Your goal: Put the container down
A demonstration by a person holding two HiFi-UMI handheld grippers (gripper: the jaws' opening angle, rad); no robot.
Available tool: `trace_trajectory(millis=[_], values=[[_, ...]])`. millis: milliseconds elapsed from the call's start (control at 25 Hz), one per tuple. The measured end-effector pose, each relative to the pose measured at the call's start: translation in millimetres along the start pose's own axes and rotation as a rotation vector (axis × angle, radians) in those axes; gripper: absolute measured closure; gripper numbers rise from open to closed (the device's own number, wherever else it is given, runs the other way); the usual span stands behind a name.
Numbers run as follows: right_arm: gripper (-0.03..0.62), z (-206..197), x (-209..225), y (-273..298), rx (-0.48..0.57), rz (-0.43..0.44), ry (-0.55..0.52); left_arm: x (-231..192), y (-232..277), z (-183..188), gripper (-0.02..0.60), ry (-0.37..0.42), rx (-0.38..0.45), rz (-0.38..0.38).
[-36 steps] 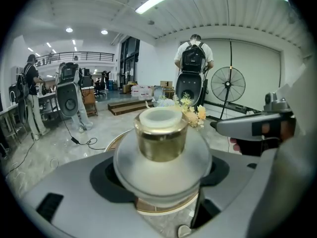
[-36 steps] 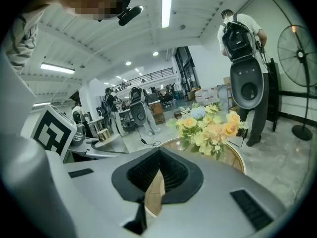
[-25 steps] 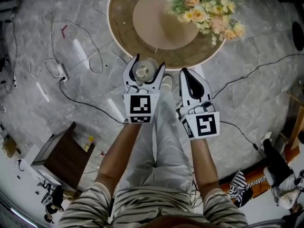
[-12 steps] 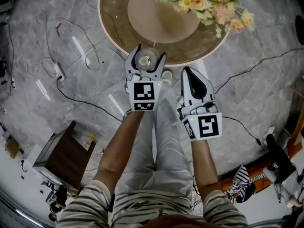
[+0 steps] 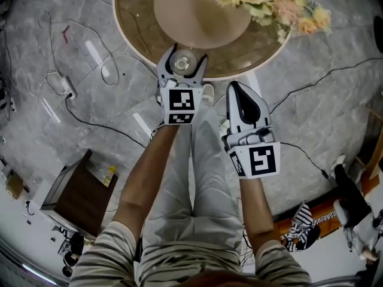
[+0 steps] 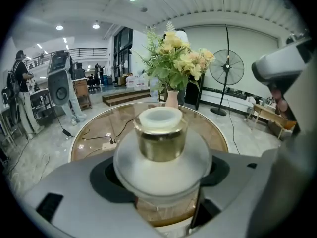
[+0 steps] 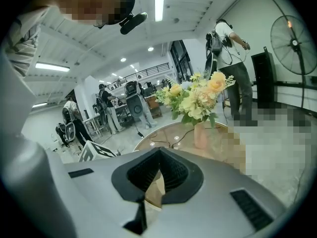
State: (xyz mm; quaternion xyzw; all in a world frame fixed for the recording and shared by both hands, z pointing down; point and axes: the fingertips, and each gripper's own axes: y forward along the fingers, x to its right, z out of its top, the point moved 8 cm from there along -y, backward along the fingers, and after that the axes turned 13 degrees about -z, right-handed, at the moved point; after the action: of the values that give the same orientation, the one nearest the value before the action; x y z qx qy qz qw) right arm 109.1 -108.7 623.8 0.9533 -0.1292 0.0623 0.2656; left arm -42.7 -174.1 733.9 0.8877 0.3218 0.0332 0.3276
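A clear glass container (image 5: 182, 60) with a gold collar and white stopper (image 6: 160, 133) sits between the jaws of my left gripper (image 5: 182, 61), which is shut on it. In the head view the container hangs over the near rim of the round glass table (image 5: 137, 23). From the left gripper view its gold neck fills the middle, with the tabletop (image 6: 99, 133) behind it. My right gripper (image 5: 242, 100) is shut and holds nothing, to the right of the left one and off the table's edge. In the right gripper view its jaws (image 7: 157, 175) meet with nothing between them.
A vase of yellow and pink flowers (image 5: 281, 5) stands at the table's far right, on a round tan base (image 5: 197, 11). Cables (image 5: 90, 76) run over the grey stone floor. A dark wooden side table (image 5: 72, 196) stands at lower left. People and a standing fan (image 6: 226, 68) are far off.
Both grippers have moved forward towards the table. The left one has carried the container from just off the rim to above the table's near edge.
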Motion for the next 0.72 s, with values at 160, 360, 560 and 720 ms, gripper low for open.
trace_trajectory(millis=[160, 360, 560, 720], values=[[0.586, -4, 1, 3, -0.008, -0.002, 0.002, -5, 12, -8, 0.249, 0.0, -0.017, 0.002], [0.586, -5, 1, 5, -0.02, 0.002, 0.001, -7, 23, -16, 0.249, 0.002, -0.031, -0.002], [0.586, -11, 1, 7, -0.035, 0.009, -0.001, -9, 33, -24, 0.249, 0.031, -0.049, -0.009], [0.586, -12, 4, 8, -0.044, 0.009, -0.005, -9, 39, -30, 0.249, 0.033, -0.066, -0.007]])
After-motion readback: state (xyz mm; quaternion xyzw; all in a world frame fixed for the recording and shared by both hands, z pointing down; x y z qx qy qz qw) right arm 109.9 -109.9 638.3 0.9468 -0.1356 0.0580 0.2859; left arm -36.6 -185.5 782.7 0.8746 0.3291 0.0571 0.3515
